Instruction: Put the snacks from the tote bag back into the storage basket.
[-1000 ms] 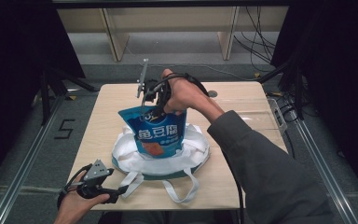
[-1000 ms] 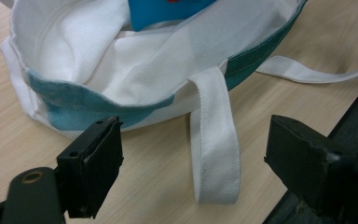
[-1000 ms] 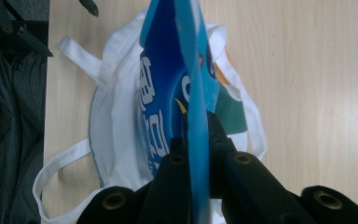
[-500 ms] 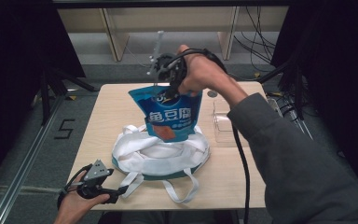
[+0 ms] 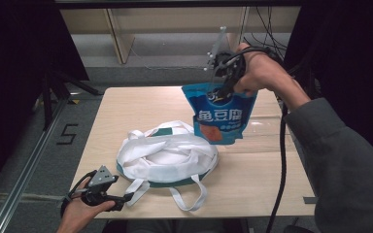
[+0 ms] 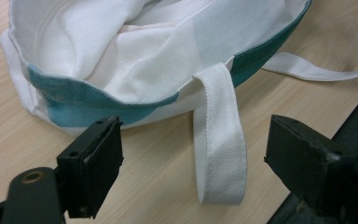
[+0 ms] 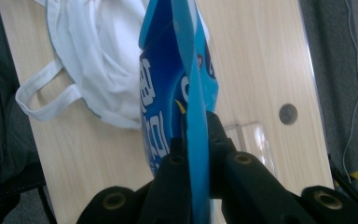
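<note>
Snack pouch (image 5: 222, 113) now right of tote bag (image 5: 167, 156).

White characters "鱼豆腐" on the blue snack bag (image 5: 221, 114); a black "5" on the floor (image 5: 67, 134).

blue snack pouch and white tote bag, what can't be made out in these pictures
- Blue plastic snack pouch: in the high view its top edge is hidden by the right gripper and hand; in the right gripper view it is edge-on, print unreadable.
- White cloth tote bag with teal band: its inside is hidden by folded fabric in the high view and cut off at the top edge in the left gripper view.
- Left gripper: its jaws are too small to read in the high view.
</note>
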